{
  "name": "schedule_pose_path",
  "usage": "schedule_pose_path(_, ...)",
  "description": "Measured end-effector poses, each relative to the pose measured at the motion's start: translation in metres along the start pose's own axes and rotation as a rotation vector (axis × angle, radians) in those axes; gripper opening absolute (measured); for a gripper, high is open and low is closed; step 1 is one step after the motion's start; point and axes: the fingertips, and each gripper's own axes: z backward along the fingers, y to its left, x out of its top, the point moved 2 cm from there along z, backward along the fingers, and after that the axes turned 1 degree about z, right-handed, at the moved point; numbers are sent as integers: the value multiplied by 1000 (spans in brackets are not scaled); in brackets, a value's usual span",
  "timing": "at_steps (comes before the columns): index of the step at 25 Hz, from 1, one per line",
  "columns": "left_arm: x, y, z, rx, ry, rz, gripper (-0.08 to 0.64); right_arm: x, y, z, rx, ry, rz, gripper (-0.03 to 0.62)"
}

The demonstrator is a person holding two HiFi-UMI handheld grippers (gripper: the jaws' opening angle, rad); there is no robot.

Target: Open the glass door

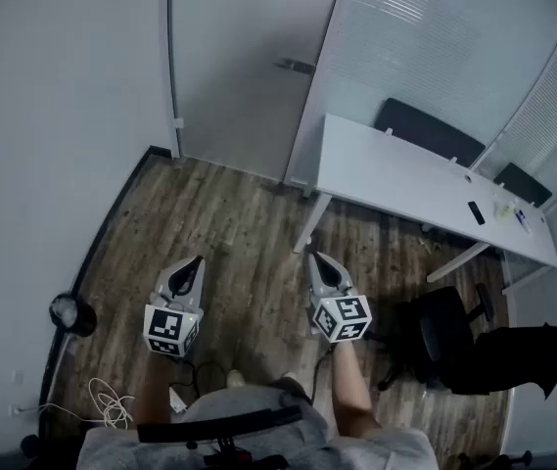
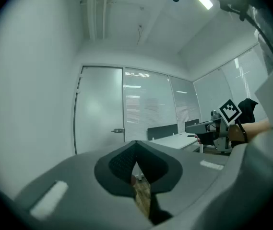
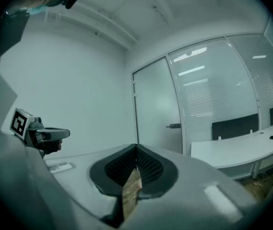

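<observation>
The frosted glass door (image 1: 234,67) stands closed at the far end of the room, with its metal handle (image 1: 296,66) on the right edge. Both grippers are held level over the wooden floor, well short of the door and pointing toward it. My left gripper (image 1: 193,261) is shut with nothing in it, and so is my right gripper (image 1: 318,258). In the left gripper view the door (image 2: 100,111) and handle (image 2: 117,130) lie straight ahead beyond the closed left gripper (image 2: 136,163). The right gripper view shows the door (image 3: 158,109) and handle (image 3: 173,126) past the closed right gripper (image 3: 136,161).
A white desk (image 1: 405,179) stands to the right of the door along the blinded glass wall, with black chairs (image 1: 449,336) near it. A plain wall (image 1: 53,116) runs down the left. A round black object (image 1: 70,313) and loose cables (image 1: 110,404) lie at the lower left.
</observation>
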Motion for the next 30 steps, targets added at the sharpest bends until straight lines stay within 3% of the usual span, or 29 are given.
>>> schedule_pose_path(15,-3,23,-33,-20,9,5,3,-2,-7,-42,-15,14,-5,2)
schedule_pose_path(21,-13,44,-75,-7,31,7,3,-6,-33,-89,-9,21,-11,2)
schedule_pose_path(30,-4,84,-180,5,40,-14,3,6,-93,-187,6,19,-21,2)
